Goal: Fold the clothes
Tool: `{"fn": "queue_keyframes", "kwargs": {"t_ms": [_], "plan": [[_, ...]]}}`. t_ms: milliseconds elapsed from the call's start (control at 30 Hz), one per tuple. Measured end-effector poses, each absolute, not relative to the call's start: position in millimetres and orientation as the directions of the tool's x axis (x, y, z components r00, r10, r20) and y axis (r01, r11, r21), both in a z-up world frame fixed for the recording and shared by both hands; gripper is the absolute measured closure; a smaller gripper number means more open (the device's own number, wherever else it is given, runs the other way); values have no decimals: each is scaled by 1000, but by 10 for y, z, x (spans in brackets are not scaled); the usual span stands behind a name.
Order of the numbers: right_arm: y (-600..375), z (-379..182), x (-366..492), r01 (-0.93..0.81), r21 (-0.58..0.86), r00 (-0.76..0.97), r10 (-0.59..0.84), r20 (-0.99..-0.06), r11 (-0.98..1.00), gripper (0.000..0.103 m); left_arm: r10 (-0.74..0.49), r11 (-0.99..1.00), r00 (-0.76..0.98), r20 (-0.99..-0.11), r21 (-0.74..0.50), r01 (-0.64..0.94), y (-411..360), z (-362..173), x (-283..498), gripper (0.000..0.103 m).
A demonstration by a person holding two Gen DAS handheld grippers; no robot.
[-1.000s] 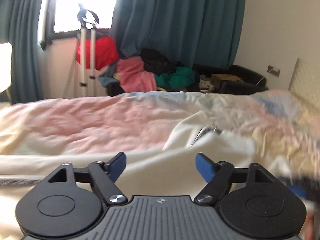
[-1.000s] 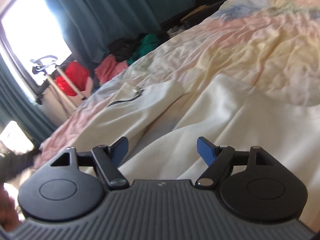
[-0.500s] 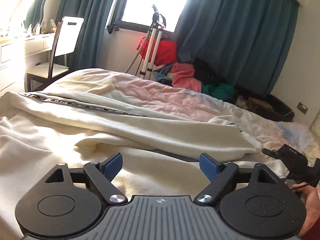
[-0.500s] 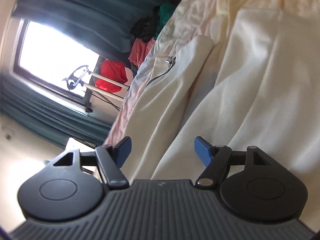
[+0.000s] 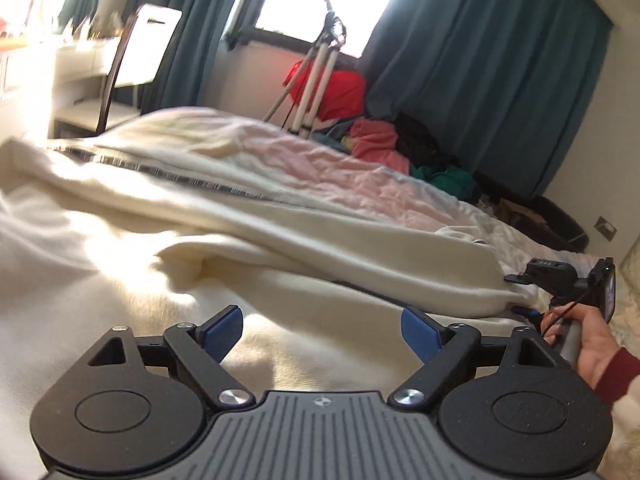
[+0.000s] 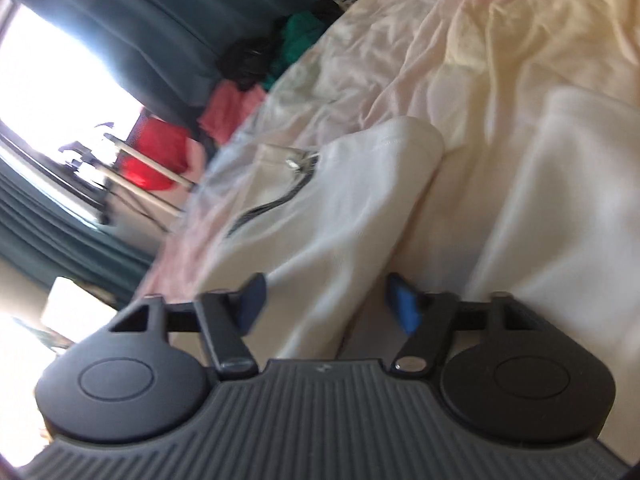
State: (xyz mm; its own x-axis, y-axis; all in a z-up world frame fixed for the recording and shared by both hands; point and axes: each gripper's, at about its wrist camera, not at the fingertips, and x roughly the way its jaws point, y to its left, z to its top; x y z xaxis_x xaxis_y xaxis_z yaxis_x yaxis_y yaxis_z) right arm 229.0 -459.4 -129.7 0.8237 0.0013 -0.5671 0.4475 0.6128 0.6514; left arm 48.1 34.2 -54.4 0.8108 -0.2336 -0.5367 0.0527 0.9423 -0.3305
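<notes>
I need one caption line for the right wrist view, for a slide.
Right gripper, jaws just closing, straddles a fold of the cream garment on the pastel bedspread.

1. left gripper (image 5: 322, 326) tipped a bit downward, blue pads far apart, nothing between them
2. right gripper (image 6: 326, 302) rolled sideways, jaws just been closing, cream fabric sitting between them
3. right hand (image 5: 588, 340) grips its handle, dark red sleeve (image 5: 618, 376) at the wrist
</notes>
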Motion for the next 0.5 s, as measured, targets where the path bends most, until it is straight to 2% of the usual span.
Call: {"fn": "queue_keyframes", "kwargs": {"t_ms": [133,167,200,267,400,500], "plan": [[-4670,-1372,2571,528,609,806,-124,-578,591,67,-257,916,779,-572,-402,7,439,-733,694,15],[-4697,-1358,2617,541,597,802,-150,-578,592,81,-257,918,778,-573,-397,11,427,-745,709,15],[-4725,-1328,2647,550,585,799,-171,-577,596,90,-257,920,777,-574,-392,14,415,-758,724,15],[-4781,-1247,2685,560,569,798,-209,-565,602,94,-257,924,776,-577,-382,21,390,-782,754,15],[-4859,-907,2490,487,566,860,-250,-445,665,95,-285,917,778,-560,-395,53,358,-763,722,15],[-4977,-849,2201,478,563,867,-259,-427,674,95,-297,916,790,-536,-395,76,342,-691,648,15]]}}
